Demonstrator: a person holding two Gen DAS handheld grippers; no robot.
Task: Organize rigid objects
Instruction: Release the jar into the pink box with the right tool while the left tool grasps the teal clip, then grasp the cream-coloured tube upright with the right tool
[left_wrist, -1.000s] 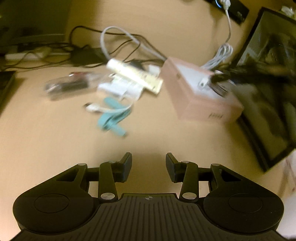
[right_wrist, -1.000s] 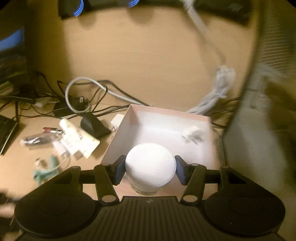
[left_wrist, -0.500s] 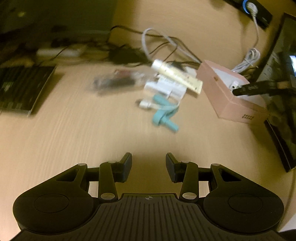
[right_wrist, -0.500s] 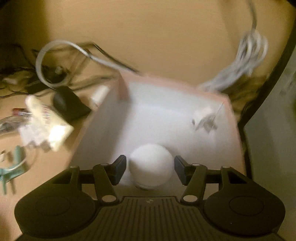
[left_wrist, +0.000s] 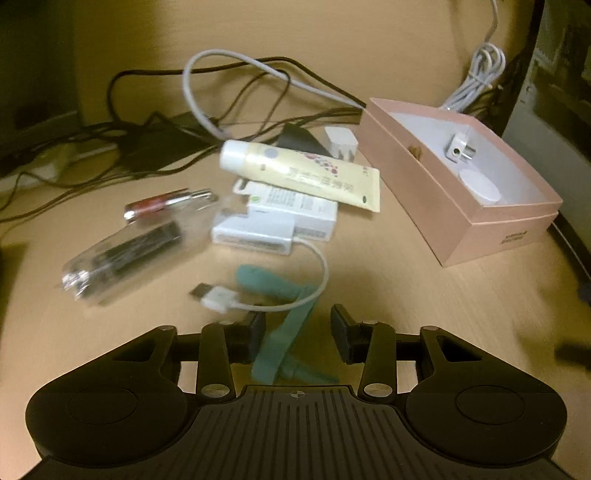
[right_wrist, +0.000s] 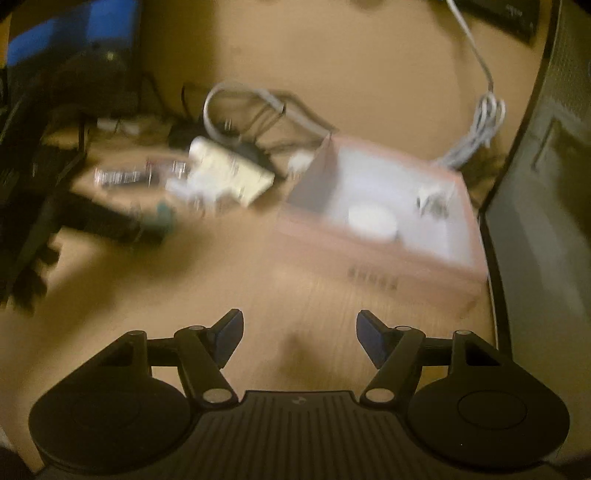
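A teal strap-like gadget (left_wrist: 284, 295) lies on the wooden desk, and my left gripper (left_wrist: 297, 334) straddles it. Its jaws are closing, the strap sits near the left pad, and a gap remains on the right. Beyond it lie a white USB adapter with its cable (left_wrist: 255, 232), a cream tube (left_wrist: 299, 173) and a clear pouch (left_wrist: 133, 254). The pink box (left_wrist: 406, 184) at the right holds a white round jar (left_wrist: 478, 184) and a white plug (left_wrist: 460, 149). My right gripper (right_wrist: 299, 339) hangs in front of the pink box (right_wrist: 388, 258), its jaws opening with nothing between them.
Black and grey cables (left_wrist: 229, 85) tangle behind the pile. A white charger cube (left_wrist: 341, 142) sits beside the box, and a coiled white cable (left_wrist: 480, 70) lies behind it. A dark panel (right_wrist: 554, 184) stands along the right edge.
My left gripper has moved in over the pile until the teal strap sits between its fingers. My right gripper has let go of the white jar inside the box and pulled back, jaws wider.
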